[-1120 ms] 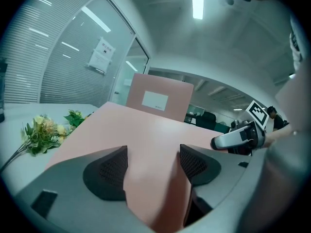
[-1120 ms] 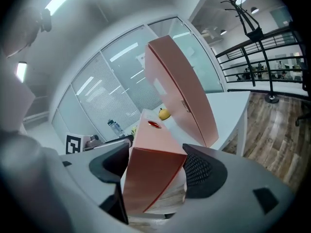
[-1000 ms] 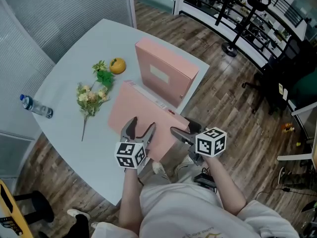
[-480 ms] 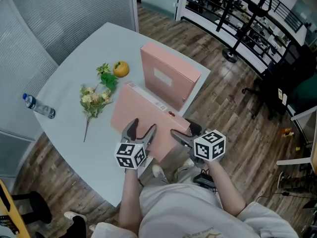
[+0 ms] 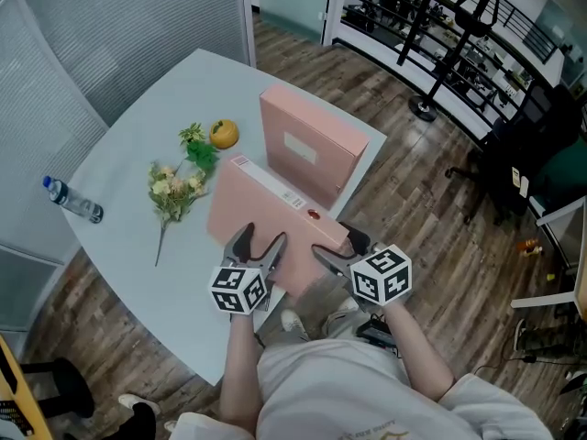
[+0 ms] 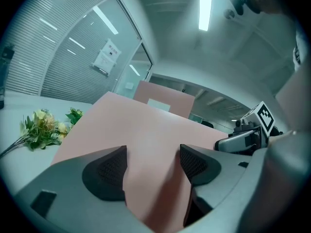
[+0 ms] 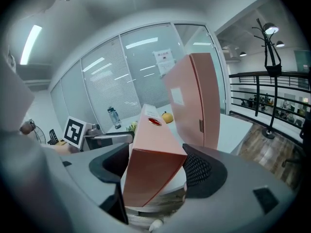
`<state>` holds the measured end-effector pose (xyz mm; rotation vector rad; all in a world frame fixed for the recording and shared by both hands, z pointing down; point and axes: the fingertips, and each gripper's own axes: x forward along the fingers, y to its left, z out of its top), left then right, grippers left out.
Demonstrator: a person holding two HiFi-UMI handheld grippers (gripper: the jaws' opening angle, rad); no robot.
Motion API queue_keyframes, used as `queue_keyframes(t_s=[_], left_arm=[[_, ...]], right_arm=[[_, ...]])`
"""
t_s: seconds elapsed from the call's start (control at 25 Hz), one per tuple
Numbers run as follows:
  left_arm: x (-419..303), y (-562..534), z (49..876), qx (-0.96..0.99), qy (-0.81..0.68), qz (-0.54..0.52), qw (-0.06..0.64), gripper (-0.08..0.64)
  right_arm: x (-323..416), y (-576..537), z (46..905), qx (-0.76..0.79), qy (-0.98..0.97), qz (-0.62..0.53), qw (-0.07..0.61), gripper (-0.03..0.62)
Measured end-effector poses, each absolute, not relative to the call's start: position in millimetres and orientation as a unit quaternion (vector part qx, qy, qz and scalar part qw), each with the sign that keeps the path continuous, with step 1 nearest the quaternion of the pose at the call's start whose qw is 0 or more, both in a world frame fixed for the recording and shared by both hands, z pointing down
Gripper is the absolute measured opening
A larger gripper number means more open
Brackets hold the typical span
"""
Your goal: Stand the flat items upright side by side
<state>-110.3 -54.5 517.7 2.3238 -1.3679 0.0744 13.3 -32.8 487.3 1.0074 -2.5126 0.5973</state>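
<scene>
Two pink binder boxes are on the pale table (image 5: 128,136). One upright binder (image 5: 307,149) stands at the back right, also seen in the left gripper view (image 6: 165,98) and the right gripper view (image 7: 194,101). The near binder (image 5: 266,214) leans, its near end raised off the table by the front edge. My right gripper (image 5: 337,246) is shut across that binder's spine end (image 7: 153,144), a jaw on each side (image 7: 155,166). My left gripper (image 5: 260,238) is open at the binder's near edge, with the broad pink face (image 6: 141,125) showing past its spread jaws (image 6: 150,161).
A bunch of flowers (image 5: 174,183) and an orange (image 5: 223,134) lie left of the binders. A water bottle (image 5: 69,200) lies near the table's left edge. The table's edge runs close behind the upright binder, with wooden floor and a stand (image 5: 440,53) beyond.
The near binder has tipped a little steeper, with the right gripper still on its spine end. Both grippers shifted slightly left and stayed at its near edge.
</scene>
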Motion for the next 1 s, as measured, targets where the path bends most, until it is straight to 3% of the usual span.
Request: queue_keyframes(t_s=[1.0], left_arm=[[-111.2, -46.4, 515.9, 0.829, -0.505, -0.003, 0.238, 0.328]], right_arm=[[3.0, -17.2, 465.6, 0.399, -0.869, 0.026, 0.293, 0.359]])
